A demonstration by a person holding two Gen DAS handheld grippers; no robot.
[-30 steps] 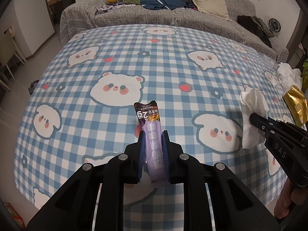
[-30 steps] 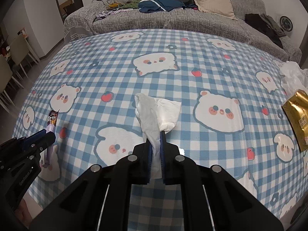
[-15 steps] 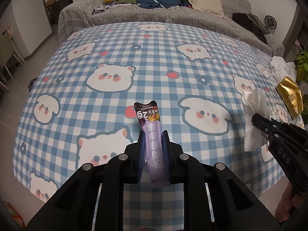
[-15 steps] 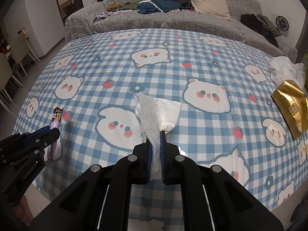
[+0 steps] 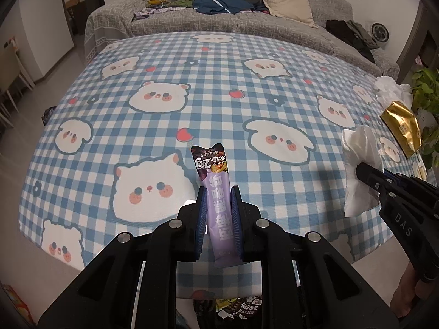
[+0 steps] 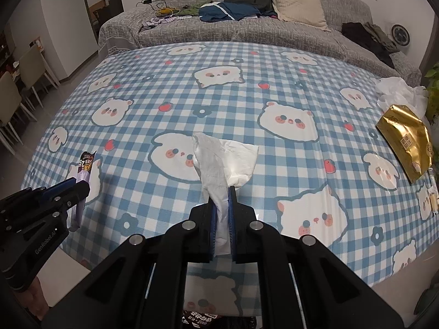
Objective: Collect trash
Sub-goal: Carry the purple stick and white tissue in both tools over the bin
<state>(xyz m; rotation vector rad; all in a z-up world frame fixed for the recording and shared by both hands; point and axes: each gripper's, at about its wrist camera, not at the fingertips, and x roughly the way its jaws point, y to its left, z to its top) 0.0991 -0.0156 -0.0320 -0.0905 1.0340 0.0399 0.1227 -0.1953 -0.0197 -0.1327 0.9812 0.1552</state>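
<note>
My left gripper (image 5: 218,192) is shut on a purple snack wrapper (image 5: 216,189), which sticks up between the blue pads above the near edge of the table. My right gripper (image 6: 221,190) is shut on a crumpled white tissue (image 6: 223,159), also held above the near edge. The left wrist view catches the right gripper (image 5: 362,168) at the right with the tissue (image 5: 359,170). The right wrist view has the left gripper (image 6: 79,185) at the lower left with the wrapper (image 6: 85,168). Below the table edge, dark wrappers (image 5: 241,309) lie partly hidden by the gripper body.
The table wears a blue checked cloth (image 6: 247,104) with bear faces. A gold packet (image 6: 406,142) and crumpled white tissues (image 6: 397,90) lie at its right edge. A grey sofa (image 6: 247,27) with clothes and a backpack stands behind. Chairs (image 6: 16,96) are at the left.
Both grippers have drawn back toward the near edge of the table, each still gripping its piece. The table's front edge and the floor below now show.
</note>
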